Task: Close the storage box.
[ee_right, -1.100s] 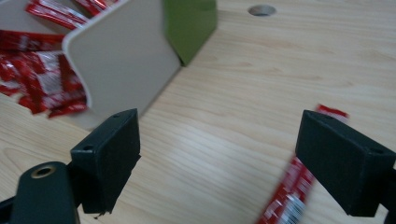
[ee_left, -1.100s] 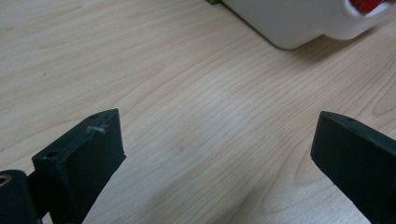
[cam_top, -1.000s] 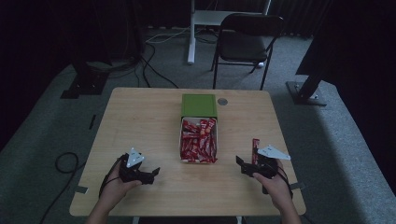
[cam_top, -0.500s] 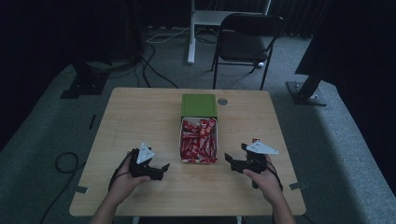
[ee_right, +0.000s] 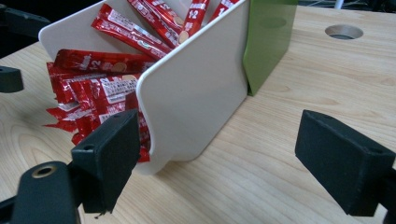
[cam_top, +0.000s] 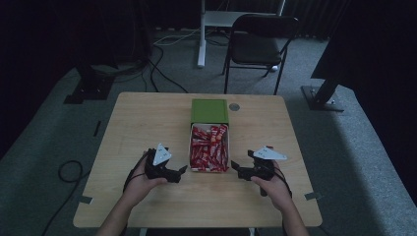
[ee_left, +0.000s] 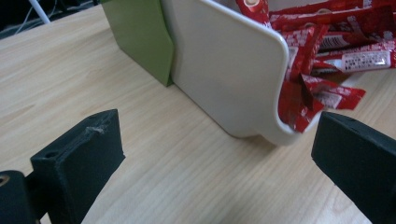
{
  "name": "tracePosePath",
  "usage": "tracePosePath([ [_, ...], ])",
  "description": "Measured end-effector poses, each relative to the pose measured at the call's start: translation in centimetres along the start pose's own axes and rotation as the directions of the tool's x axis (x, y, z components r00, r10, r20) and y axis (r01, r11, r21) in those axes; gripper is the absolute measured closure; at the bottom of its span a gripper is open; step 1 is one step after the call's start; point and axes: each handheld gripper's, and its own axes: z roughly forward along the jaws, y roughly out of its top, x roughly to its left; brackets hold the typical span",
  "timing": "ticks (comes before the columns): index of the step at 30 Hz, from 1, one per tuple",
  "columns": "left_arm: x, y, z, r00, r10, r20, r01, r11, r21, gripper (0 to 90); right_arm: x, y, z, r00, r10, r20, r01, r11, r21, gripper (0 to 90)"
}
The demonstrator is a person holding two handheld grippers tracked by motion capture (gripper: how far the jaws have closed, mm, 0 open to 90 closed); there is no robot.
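A white open tray (cam_top: 191, 150) heaped with red snack packets (cam_top: 210, 148) sits mid-table, its far end inside a green box (cam_top: 210, 110). My left gripper (cam_top: 181, 172) is open at the tray's near left corner, pointing right. My right gripper (cam_top: 236, 168) is open at the near right corner, pointing left. In the left gripper view the open gripper (ee_left: 219, 140) faces the tray's white side wall (ee_left: 224, 70), with packets (ee_left: 327, 51) spilling over the low front lip. In the right gripper view the open gripper (ee_right: 219, 140) faces the other side wall (ee_right: 196, 93), the packets (ee_right: 107, 60) and the green box (ee_right: 268, 37).
The wooden table (cam_top: 147, 123) has a round cable hole (cam_top: 234, 106) behind the green box. A folding chair (cam_top: 260, 44) and a white stand (cam_top: 201, 34) are beyond the table. Cables (cam_top: 69, 172) lie on the floor at the left.
Both grippers have moved inward from the table's sides to the tray's near corners. Their jaws stay open. The tray has not moved.
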Motion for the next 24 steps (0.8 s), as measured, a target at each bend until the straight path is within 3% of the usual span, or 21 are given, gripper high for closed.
tracePosePath([
  [8,0.3,1.0,0.7,1.0,0.006,0.003,-0.006,0.9999,-0.008,2.7,0.0,0.3,0.8,0.9999,0.007,-0.014,-0.007,1.0,0.0,13.9],
  [18,0.2,1.2,1.7,0.9999,0.002,0.013,-0.002,1.0,-0.007,2.7,0.0,0.3,1.6,0.9995,-0.02,-0.026,0.02,1.0,0.023,14.7],
  [24,0.3,1.4,1.8,0.9999,0.003,0.011,-0.003,1.0,-0.008,2.7,-0.1,0.3,1.8,0.9997,-0.007,-0.024,0.008,1.0,0.028,13.8],
])
